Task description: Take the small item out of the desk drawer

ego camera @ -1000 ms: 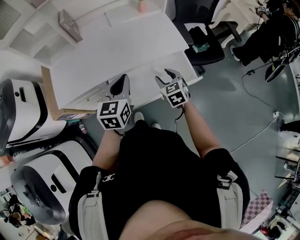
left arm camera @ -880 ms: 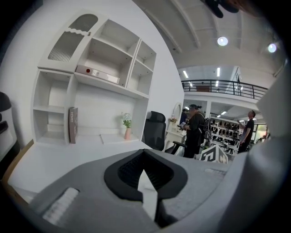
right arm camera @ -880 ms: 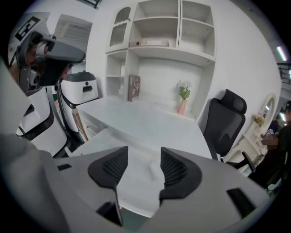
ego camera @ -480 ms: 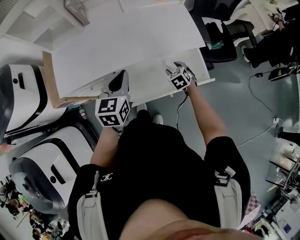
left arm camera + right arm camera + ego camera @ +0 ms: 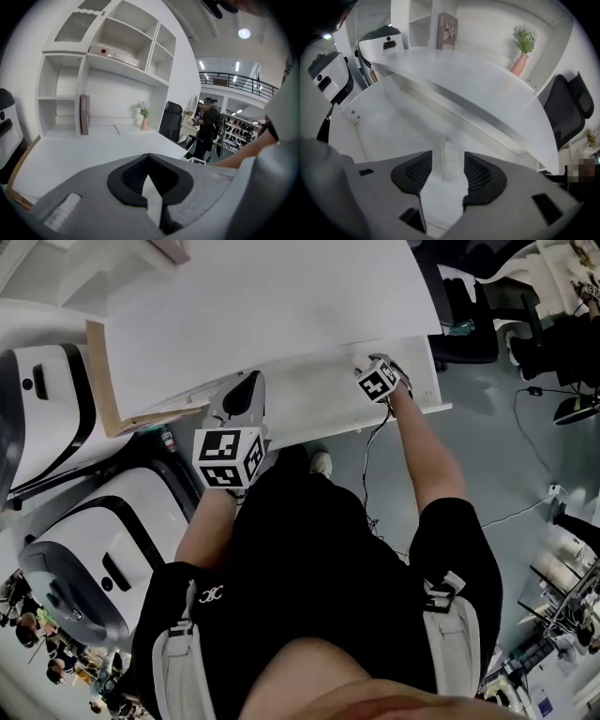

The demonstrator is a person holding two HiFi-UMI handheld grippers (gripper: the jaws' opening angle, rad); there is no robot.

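Note:
The white desk (image 5: 262,306) has its shallow drawer (image 5: 300,409) pulled out toward me. In the right gripper view a small white oblong item (image 5: 450,157) lies on the drawer floor (image 5: 393,126), just under the desk's front edge. My right gripper (image 5: 373,362) reaches into the drawer's right part. It is open, a black pad on either side of the item and neither pressing it (image 5: 447,165). My left gripper (image 5: 247,388) hovers over the drawer's left front, shut and holding nothing (image 5: 149,176).
Two white rounded machines (image 5: 42,418) (image 5: 84,568) stand left of the desk. A black office chair (image 5: 469,306) is at the right end. A book (image 5: 447,30) and a pink vase with a plant (image 5: 520,61) stand at the desk's back. A person (image 5: 206,124) stands far off.
My right gripper has moved forward and to the right, from the drawer's front edge into the drawer. The left gripper has stayed about where it was.

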